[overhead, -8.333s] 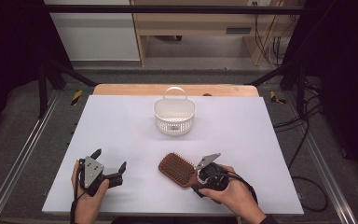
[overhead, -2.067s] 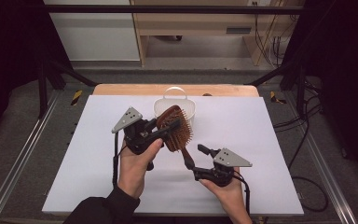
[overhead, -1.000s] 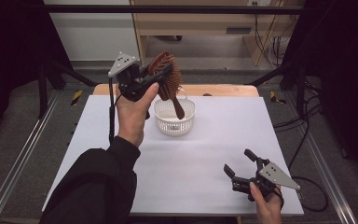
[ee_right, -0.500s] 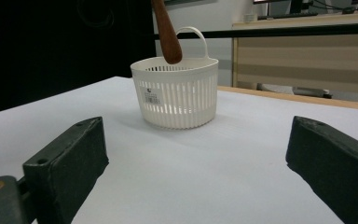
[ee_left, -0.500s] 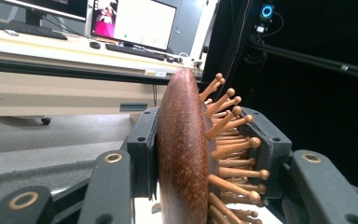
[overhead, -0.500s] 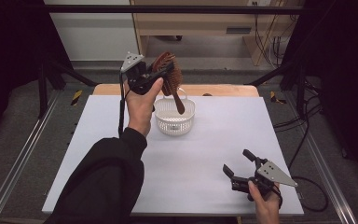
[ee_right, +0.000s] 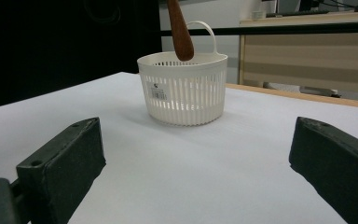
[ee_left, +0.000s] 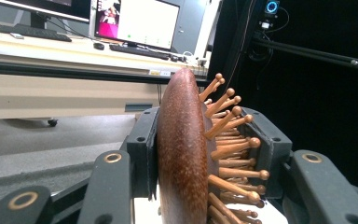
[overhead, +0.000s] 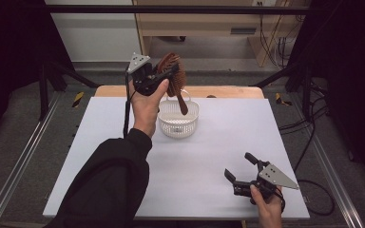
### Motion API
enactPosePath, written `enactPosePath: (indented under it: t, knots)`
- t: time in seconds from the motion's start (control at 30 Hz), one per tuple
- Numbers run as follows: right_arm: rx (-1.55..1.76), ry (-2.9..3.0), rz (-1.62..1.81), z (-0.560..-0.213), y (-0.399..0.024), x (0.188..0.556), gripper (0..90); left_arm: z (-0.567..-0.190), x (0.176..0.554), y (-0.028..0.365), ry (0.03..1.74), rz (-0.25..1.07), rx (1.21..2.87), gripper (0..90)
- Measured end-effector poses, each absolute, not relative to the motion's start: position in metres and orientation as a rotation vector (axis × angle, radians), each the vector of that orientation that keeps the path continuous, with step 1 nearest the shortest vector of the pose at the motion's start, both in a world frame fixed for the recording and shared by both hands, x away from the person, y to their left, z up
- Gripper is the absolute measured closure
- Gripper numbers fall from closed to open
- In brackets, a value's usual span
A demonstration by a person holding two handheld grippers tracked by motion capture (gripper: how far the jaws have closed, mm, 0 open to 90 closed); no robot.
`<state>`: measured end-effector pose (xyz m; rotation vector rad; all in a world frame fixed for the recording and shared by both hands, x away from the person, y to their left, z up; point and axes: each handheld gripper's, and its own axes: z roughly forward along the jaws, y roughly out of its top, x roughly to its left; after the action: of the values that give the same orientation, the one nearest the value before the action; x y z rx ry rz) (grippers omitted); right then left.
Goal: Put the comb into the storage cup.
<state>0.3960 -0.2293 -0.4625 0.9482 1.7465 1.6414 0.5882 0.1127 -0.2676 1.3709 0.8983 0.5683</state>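
Wooden hairbrush (overhead: 172,76): I have it held up in the air over the basket, head uppermost, handle slanting down so its tip sits at the basket's rim level.
Left gripper (overhead: 159,75): my jaws are clamped on the brush head, one pad on the smooth brown back, the other against the bristle side, as the left gripper view shows (ee_left: 186,154).
Bristles (ee_left: 228,126): round-tipped wooden pins, pointing toward the right-hand pad in the left gripper view.
Basket (overhead: 178,124): white slotted plastic, upright on the far half of the table, its handle standing up at the back.
Handle tip (ee_right: 181,37): from my right gripper view it hangs just inside the basket's mouth.
Right gripper (overhead: 240,167): I hold it low at the near right of the table (overhead: 247,118), jaws spread wide with nothing between them, aimed toward the basket and well apart from it.
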Motion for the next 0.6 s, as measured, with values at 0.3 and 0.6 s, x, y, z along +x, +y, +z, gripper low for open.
enactPosePath:
  t: [0.3,0.6]
  knots:
    - [0.883,1.740,1.484,-0.462,-0.236,0.422,5.7,-0.265,0.589,0.112,0.908,0.587,1.377,51.1]
    - [0.891,1.746,1.486,-0.468,-0.229,0.418,5.9,-0.266,0.588,0.101,0.863,0.596,1.413,51.1]
